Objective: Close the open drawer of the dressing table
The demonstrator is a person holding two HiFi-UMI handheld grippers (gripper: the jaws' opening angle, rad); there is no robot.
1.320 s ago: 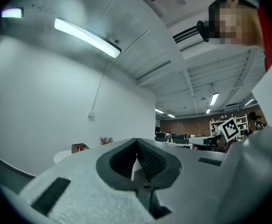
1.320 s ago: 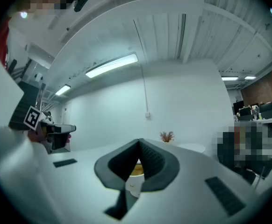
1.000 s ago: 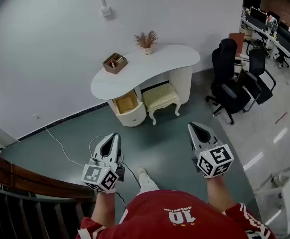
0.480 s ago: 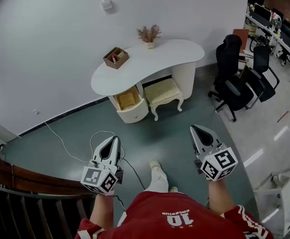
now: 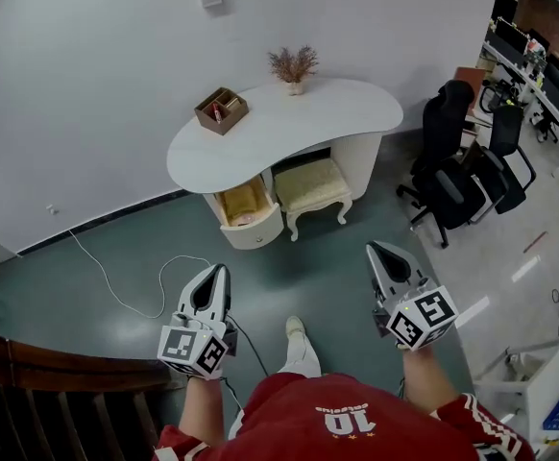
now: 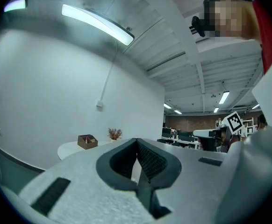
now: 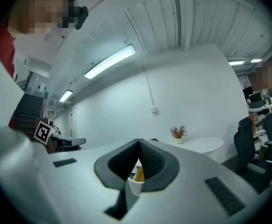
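The white dressing table (image 5: 299,123) stands against the wall, with its cream drawer (image 5: 248,213) pulled open at the left pedestal and a yellowish inside showing. Both grippers are held level over the floor, well short of the table. My left gripper (image 5: 219,271) is shut and empty, and its jaws meet in the left gripper view (image 6: 137,140). My right gripper (image 5: 376,249) is also shut on nothing (image 7: 139,141). Through the opening behind its jaws, a bit of the drawer (image 7: 138,174) shows far off.
A cushioned stool (image 5: 310,184) is tucked under the table beside the drawer. On top sit a brown box (image 5: 220,109) and a dried plant (image 5: 293,66). Black office chairs (image 5: 457,176) stand to the right. A white cable (image 5: 131,291) trails on the floor; a dark railing (image 5: 49,382) lies at lower left.
The person has stepped toward the dressing table, carrying both grippers forward. The table now looks a little nearer and the drawer sits more in line with the left gripper. Both jaws stay shut.
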